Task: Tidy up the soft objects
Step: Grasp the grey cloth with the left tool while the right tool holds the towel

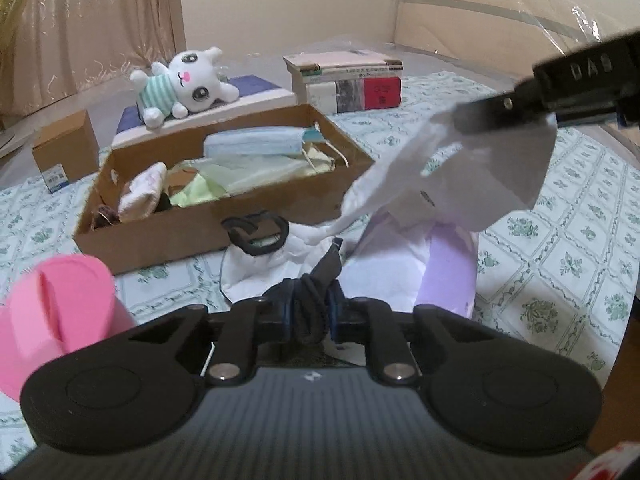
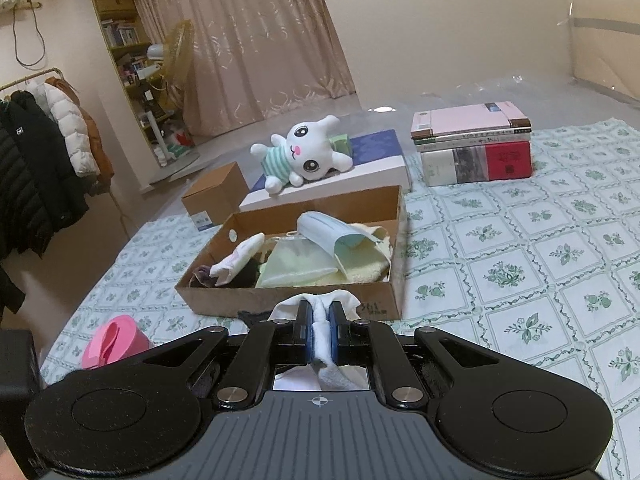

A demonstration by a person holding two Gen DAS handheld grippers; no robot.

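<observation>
Left wrist view: my left gripper (image 1: 310,312) has its jaws clamped on a dark sock, the right gripper (image 2: 320,328) pinching a white cloth (image 1: 452,172). Both hang just before the cardboard box (image 2: 224,296) on the bed; next I carry them over its near wall and release.

Left wrist view: sits just behind the left gripper (image 1: 308,312), low and near the bedspread (image 1: 560,248), angled downward, facing the far wall; the right gripper (image 1: 480,118) enters from upper right.

Right wrist view: sits behind the right gripper (image 2: 320,328), slightly higher, angled downward, facing the far left corner with the curtain (image 2: 256,40).

Shared: box (image 1: 168,240) (image 2: 384,308), plush (image 1: 188,80) (image 2: 308,152), books (image 1: 348,84) (image 2: 476,144), pink item (image 1: 56,312) (image 2: 114,340).
</observation>
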